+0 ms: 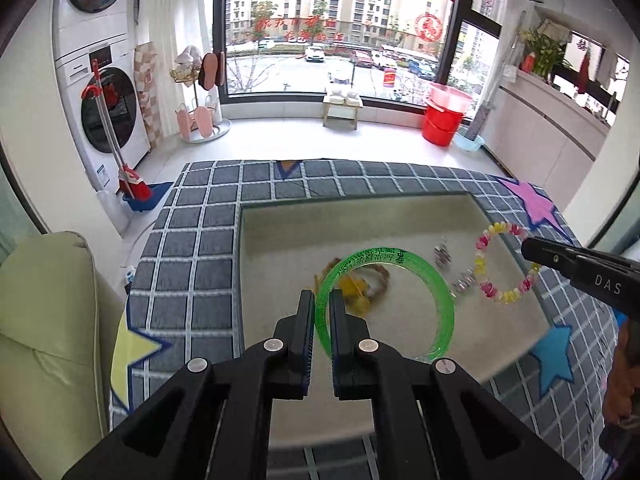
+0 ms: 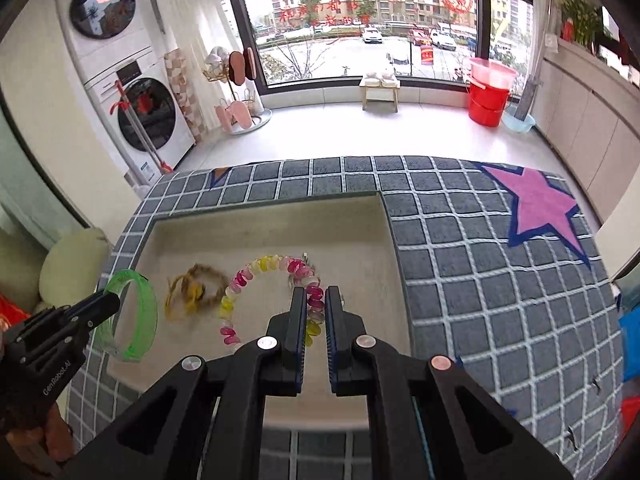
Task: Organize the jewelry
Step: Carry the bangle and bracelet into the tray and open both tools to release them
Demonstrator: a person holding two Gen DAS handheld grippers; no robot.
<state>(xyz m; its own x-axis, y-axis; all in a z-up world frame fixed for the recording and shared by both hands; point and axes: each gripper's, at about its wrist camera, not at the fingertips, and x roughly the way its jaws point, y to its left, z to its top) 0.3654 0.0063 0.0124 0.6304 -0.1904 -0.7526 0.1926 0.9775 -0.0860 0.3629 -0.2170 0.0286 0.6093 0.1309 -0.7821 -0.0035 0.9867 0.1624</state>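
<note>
- Claw fingers of the left claw [image 1: 322,307] sit nearest in the left wrist view, pinching the near-left rim of the green bangle [image 1: 434,280]; the bangle looks tilted, with its held side raised off the tabletop [image 1: 280,248].
- Right claw [image 2: 316,304] is pressed in on the bead bracelet [image 2: 244,276], with pink and yellow beads sitting between its two fingers.
- From the right wrist view the left claw [image 2: 110,300] enters at the lower left, its tip at the rim of the bangle [image 2: 146,312].
- From the left wrist view the right claw [image 1: 530,250] comes in from the right edge, its tip at the far-right side of the bracelet [image 1: 482,258]; the jaws cannot be read from this side.
- Just beyond the bangle, partly seen through its ring, lies a brown cord bracelet [image 1: 372,284] with a yellow patch; in the right wrist view it [image 2: 196,288] lies between bangle and bead bracelet.
- Small silvery pieces [image 1: 442,258] lie between the bangle and the bead bracelet; too blurred to name.
- All the jewelry rests on the beige tabletop, framed by a grey grid cloth [image 2: 460,240] with a pink star [image 2: 540,204].
- Farther off stand a red bucket [image 1: 442,124], a small stool [image 1: 342,110], and stacked washing machines [image 1: 108,92] by the window [image 1: 336,20].
</note>
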